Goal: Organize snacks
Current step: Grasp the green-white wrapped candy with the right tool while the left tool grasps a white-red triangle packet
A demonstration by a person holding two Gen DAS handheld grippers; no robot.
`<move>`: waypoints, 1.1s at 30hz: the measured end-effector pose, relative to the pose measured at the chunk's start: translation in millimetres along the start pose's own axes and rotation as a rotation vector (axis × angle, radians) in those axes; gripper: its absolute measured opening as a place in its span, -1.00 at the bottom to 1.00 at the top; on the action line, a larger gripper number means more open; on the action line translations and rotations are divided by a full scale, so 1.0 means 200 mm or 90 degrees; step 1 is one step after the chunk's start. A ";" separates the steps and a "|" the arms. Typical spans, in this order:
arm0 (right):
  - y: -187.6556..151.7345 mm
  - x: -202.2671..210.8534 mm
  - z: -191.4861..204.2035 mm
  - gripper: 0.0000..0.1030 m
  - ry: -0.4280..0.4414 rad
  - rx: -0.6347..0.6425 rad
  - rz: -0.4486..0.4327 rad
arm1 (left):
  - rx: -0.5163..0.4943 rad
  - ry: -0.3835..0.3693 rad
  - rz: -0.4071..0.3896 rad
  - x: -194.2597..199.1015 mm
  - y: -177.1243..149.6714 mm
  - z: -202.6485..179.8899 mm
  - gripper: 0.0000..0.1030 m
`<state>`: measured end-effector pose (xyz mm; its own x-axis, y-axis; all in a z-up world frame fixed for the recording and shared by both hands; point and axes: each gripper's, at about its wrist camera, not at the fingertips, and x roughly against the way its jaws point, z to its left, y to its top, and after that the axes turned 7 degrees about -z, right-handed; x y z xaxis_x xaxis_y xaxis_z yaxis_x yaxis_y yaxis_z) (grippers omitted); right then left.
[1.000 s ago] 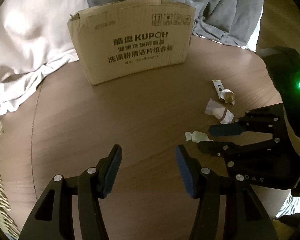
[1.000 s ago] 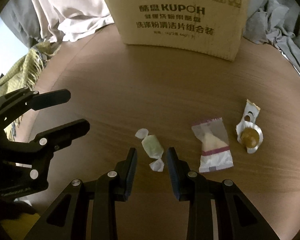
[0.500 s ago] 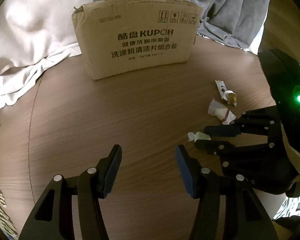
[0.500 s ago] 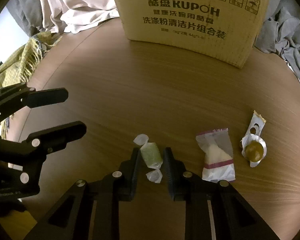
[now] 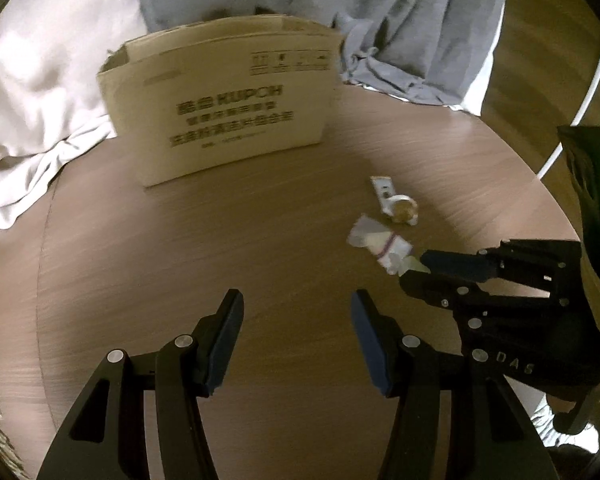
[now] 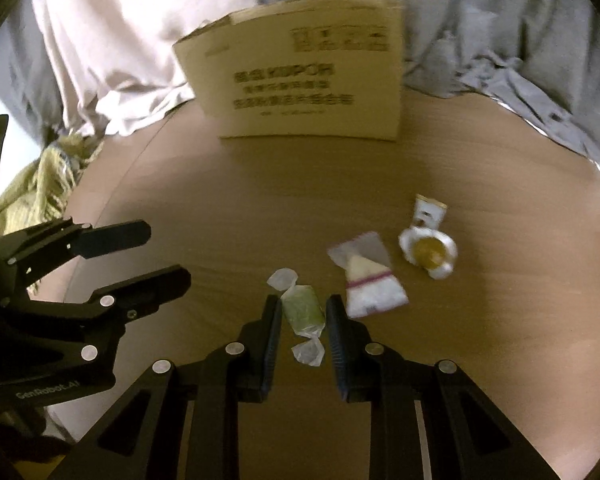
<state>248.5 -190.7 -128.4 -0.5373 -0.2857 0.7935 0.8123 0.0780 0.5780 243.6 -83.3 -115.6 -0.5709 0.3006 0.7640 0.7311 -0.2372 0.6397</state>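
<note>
My right gripper [image 6: 303, 312] is shut on a green candy in a clear twisted wrapper [image 6: 302, 309], held just above the round wooden table [image 6: 260, 220]. From the left wrist view the right gripper [image 5: 414, 267] shows at the right with the candy [image 5: 404, 265] at its tips. A white snack packet with a red stripe [image 6: 366, 278] and a small foil cup with a brown sweet [image 6: 430, 250] lie on the table to its right. My left gripper [image 5: 296, 322] hangs open over bare wood, nothing between its fingers. A cardboard box [image 5: 224, 108] stands at the back.
Pale and grey cloth [image 5: 40, 92] is heaped behind the box and along the table's far edge. A yellow-green fringed fabric [image 6: 44, 184] hangs off the left edge. The left gripper [image 6: 140, 256] shows at the left of the right wrist view.
The right gripper's jaws closed onto the green candy and lifted it off the table. Both hands pulled up and back, so the box looks farther away.
</note>
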 end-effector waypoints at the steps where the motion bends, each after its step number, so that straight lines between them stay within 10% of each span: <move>1: -0.01 0.02 -0.02 -0.52 -0.005 -0.007 -0.002 | 0.002 -0.005 0.001 -0.01 0.00 -0.02 0.07; 14: -0.14 0.21 -0.33 -0.52 -0.087 -0.090 -0.043 | 0.032 -0.067 0.037 -0.26 0.12 -0.25 0.06; 33: -0.08 0.19 -0.56 -0.52 -0.135 -0.138 -0.074 | 0.115 0.119 0.063 -0.58 0.21 -0.38 0.05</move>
<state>240.4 -309.2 -128.3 -0.6465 -0.0733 0.7593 0.7595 -0.1551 0.6317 311.3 -198.0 -170.5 -0.5401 0.1043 0.8351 0.8321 -0.0826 0.5485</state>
